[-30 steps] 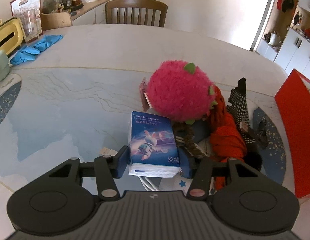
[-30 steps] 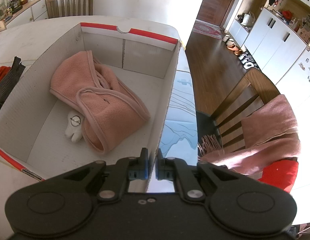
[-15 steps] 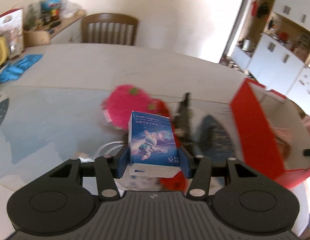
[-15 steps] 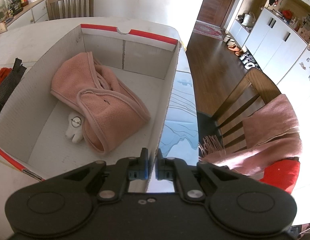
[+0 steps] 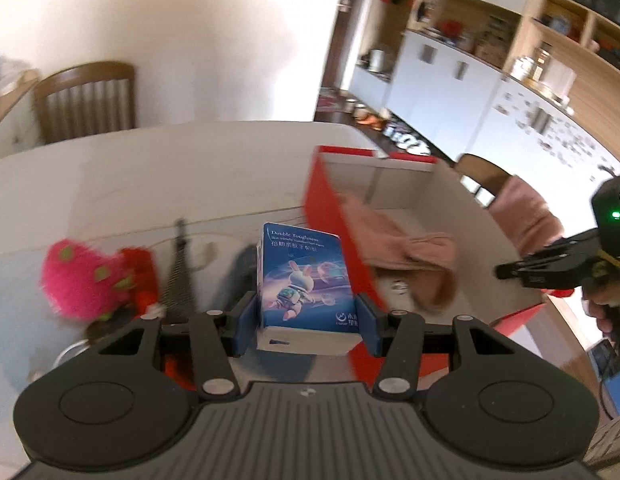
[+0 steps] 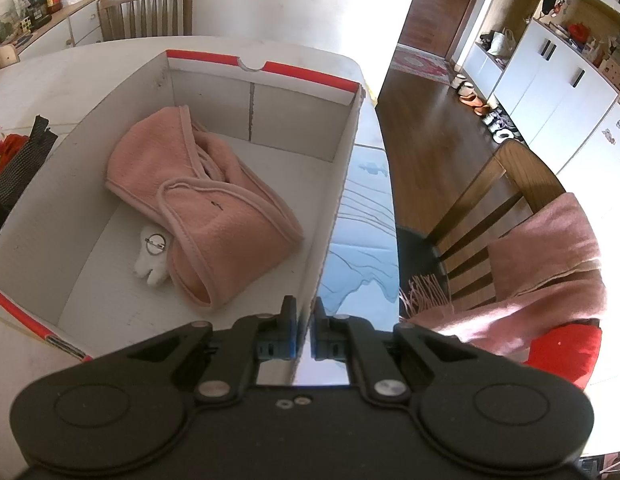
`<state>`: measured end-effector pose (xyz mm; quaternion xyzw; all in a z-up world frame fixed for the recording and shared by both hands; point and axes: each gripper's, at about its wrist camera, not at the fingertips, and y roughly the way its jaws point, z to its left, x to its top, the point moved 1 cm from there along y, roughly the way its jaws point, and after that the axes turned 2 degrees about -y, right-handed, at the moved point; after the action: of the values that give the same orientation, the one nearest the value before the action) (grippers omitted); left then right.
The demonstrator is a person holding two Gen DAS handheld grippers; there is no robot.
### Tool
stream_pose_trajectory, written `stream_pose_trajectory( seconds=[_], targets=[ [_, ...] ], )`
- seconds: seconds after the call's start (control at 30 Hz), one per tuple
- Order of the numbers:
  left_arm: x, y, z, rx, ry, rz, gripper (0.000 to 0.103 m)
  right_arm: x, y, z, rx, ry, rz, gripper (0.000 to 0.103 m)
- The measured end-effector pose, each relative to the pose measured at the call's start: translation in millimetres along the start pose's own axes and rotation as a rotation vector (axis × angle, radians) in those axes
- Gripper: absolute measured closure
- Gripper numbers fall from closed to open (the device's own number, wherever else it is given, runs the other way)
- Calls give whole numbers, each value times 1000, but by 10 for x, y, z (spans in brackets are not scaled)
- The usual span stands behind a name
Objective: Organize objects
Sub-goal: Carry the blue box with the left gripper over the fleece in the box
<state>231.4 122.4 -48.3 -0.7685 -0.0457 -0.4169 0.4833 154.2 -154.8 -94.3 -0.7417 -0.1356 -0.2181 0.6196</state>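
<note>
Looking along the left gripper [image 5: 305, 322], its blue pads clamped a blue tissue pack [image 5: 303, 280] upright above the table [image 5: 149, 168]. A red box [image 5: 330, 216] lay at two o'clock, a pink plush toy [image 5: 81, 276] at nine o'clock, blurred. The right wrist view showed the right gripper [image 6: 305, 322] pinched narrowly on the box's near wall. Inside lay a pink cloth [image 6: 201, 196], with a small white toy [image 6: 151, 256] at its seven o'clock.

A wooden chair [image 6: 145, 8] stands at the table's far side. A nearer chair [image 6: 506, 196] carries a pink shawl [image 6: 550, 264] and a red cushion [image 6: 562, 352]. White cupboards [image 6: 550, 80] line the wall, shoes [image 6: 482, 108] below them.
</note>
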Motion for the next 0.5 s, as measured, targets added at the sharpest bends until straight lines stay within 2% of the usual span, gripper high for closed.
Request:
stream_pose_trajectory(
  seconds=[0.2,0.33,0.5],
  targets=[
    [184,253,-475,-66,116,15,52,-9,-1,-9,7,2,-5,97],
    [307,533,-742,-64,206,38,52,-13,2,-28,18,9,-5,97],
    [451,802,-925,-68,253,65,52,-3,6,-30,26,6,-3,97]
  ],
)
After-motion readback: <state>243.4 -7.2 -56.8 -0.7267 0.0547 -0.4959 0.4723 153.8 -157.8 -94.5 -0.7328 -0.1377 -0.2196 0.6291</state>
